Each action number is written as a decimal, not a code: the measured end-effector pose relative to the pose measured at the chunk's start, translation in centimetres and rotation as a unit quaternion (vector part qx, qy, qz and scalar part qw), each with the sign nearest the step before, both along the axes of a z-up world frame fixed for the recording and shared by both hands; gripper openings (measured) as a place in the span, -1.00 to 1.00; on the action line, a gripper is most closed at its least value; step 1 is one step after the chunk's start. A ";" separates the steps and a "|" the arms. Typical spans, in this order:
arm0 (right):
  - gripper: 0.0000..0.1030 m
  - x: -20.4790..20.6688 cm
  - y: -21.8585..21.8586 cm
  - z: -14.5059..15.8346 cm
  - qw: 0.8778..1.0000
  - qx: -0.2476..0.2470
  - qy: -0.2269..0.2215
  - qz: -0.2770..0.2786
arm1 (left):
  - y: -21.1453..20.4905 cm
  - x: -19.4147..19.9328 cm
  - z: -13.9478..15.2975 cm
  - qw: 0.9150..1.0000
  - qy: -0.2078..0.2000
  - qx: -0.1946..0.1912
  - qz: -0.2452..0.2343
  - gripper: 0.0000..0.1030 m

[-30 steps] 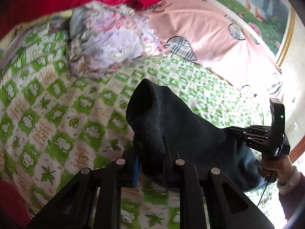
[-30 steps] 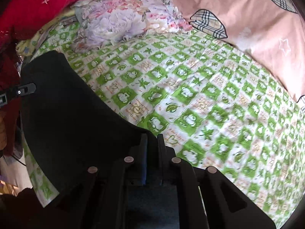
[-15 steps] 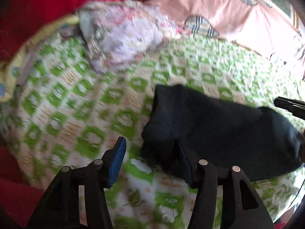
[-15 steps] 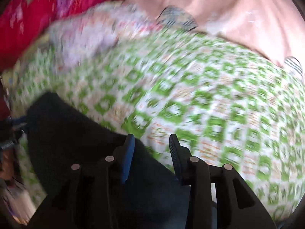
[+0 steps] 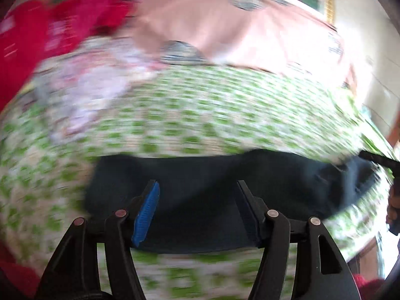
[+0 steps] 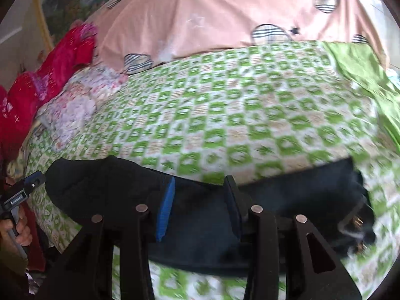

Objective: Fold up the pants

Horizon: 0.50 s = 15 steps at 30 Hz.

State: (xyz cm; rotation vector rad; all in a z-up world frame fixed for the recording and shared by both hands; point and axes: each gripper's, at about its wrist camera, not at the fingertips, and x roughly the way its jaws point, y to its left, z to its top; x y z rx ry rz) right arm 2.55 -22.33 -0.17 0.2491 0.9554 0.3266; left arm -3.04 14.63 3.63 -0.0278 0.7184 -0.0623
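I see the dark folded fabric pants (image 5: 200, 175) lying flat near the front edge of the green-checked bedsheet (image 6: 225, 115). My left gripper (image 5: 197, 187) and right gripper (image 6: 200, 185) both stand wide, holding nothing.

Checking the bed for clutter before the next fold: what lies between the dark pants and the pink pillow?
Only bare green-checked sheet lies between the pants and the pink pillow, clearest in the right wrist view.
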 end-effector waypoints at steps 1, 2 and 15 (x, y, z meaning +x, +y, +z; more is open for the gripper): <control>-0.19 -0.4 -0.9 0.0 1.000 0.001 0.001 -0.010 | -1.3 0.2 -0.2 1.000 0.004 0.003 -0.019 0.24; -0.19 -0.8 -1.9 -0.1 1.000 0.003 0.003 -0.021 | -3.0 0.5 -0.5 0.999 0.007 0.010 -0.042 0.24; -0.19 -4.8 -11.0 -2.9 0.988 0.044 0.045 -0.143 | -20.8 2.9 -3.2 0.956 0.042 0.083 -0.278 0.29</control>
